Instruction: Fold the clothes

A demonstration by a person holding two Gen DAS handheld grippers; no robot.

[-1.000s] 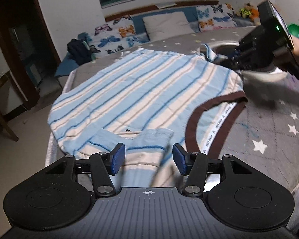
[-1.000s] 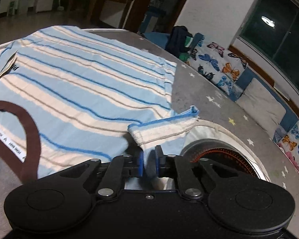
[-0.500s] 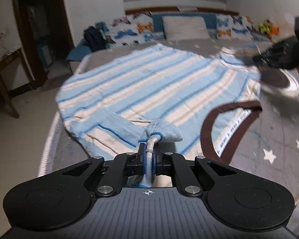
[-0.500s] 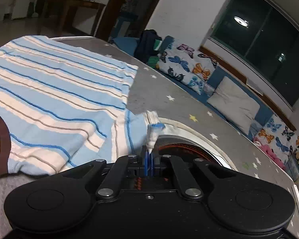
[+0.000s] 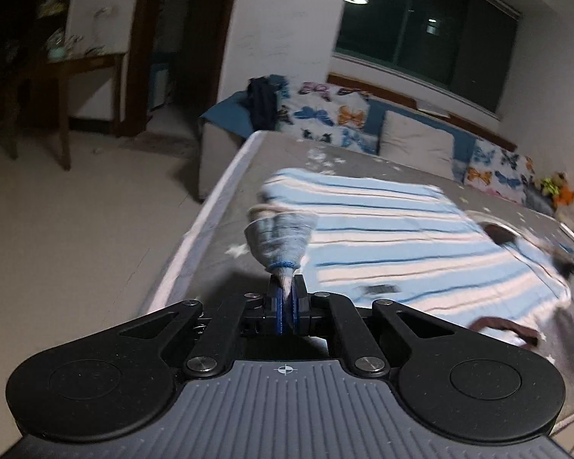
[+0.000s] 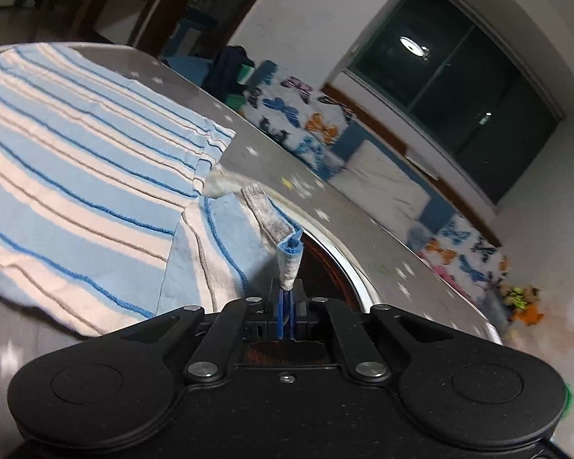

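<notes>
A blue, white and brown striped shirt (image 5: 398,229) with a dark brown collar lies spread on the grey star-print bed (image 5: 225,267). My left gripper (image 5: 286,298) is shut on the cuff of one sleeve (image 5: 281,244), which rises bunched from its pads. In the right wrist view the shirt (image 6: 76,176) fills the left side. My right gripper (image 6: 286,298) is shut on the cuff of the other sleeve (image 6: 289,264), lifted off the bed. The right gripper shows blurred at the far right edge of the left wrist view.
Butterfly-print pillows (image 5: 329,114) and a plain white pillow (image 5: 417,141) line the head of the bed under a dark window. A dark garment (image 5: 262,103) sits at the corner. A round metal-rimmed object (image 6: 336,264) lies beside the shirt. A wooden table (image 5: 80,80) stands on the tiled floor at left.
The left gripper shut on the near sleeve cuff and both grippers lifted their sleeves and swung sideways; the left view rolled toward the bed's edge and floor.
</notes>
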